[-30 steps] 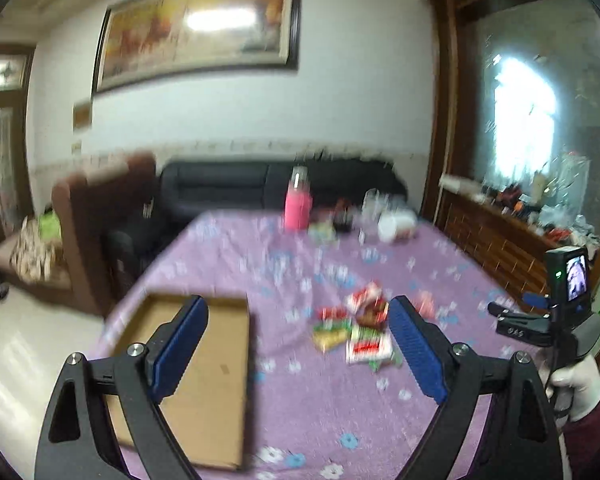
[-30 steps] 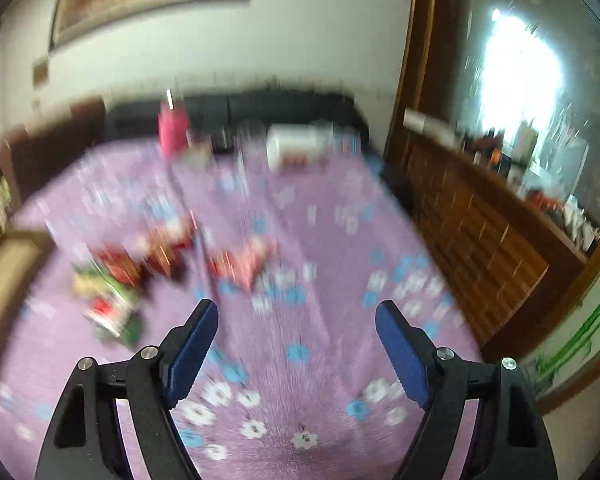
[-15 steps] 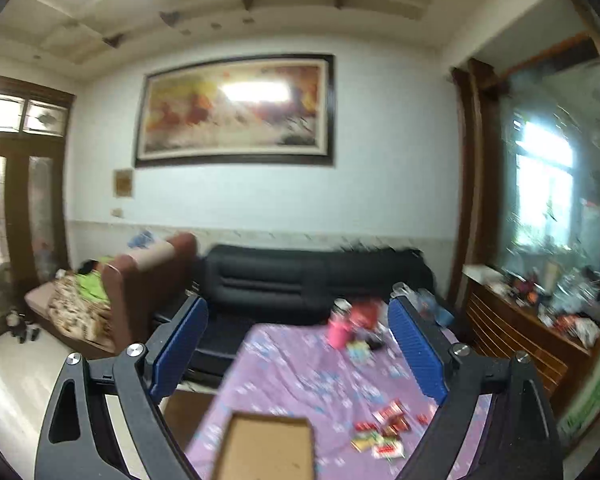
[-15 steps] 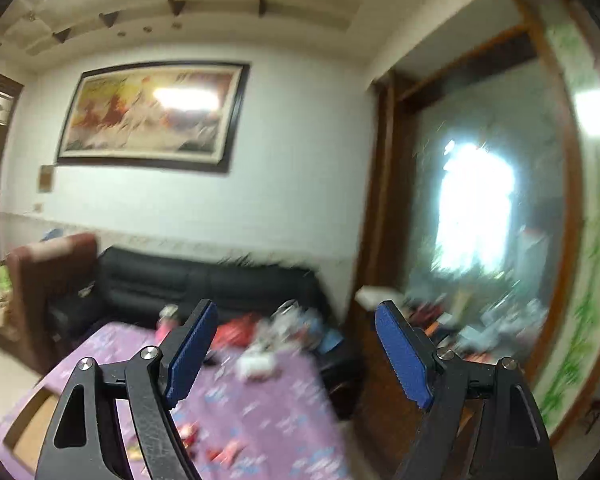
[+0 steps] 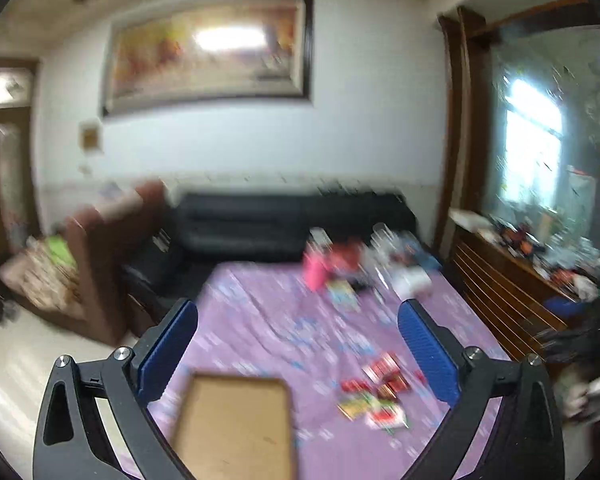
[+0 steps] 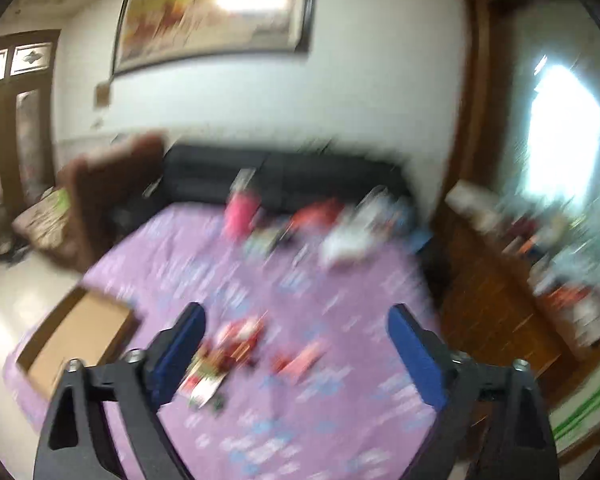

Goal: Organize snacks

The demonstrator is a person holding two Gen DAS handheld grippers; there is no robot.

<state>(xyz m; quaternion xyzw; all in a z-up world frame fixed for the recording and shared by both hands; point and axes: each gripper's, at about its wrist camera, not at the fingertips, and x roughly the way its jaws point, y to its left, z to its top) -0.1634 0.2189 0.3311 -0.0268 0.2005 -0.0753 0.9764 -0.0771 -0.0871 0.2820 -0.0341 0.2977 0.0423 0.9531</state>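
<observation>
Purple floral cloth covers the table [image 5: 260, 320]. My left tool [image 5: 298, 350] is spread wide, nothing between its blue pads [image 5: 166, 350]; it hangs above the table's near edge. My right tool [image 6: 296, 352] is likewise spread and holds nothing. Both views are motion-blurred. The snacks [image 5: 374, 394], a loose cluster of red, yellow and green packets, lie on the cloth toward the table's near right side. The cardboard tray [image 5: 236, 424] sits at the near left edge, apart from the packets. A pink bottle [image 5: 314, 272] stands near the far edge among blurred items I cannot identify.
</observation>
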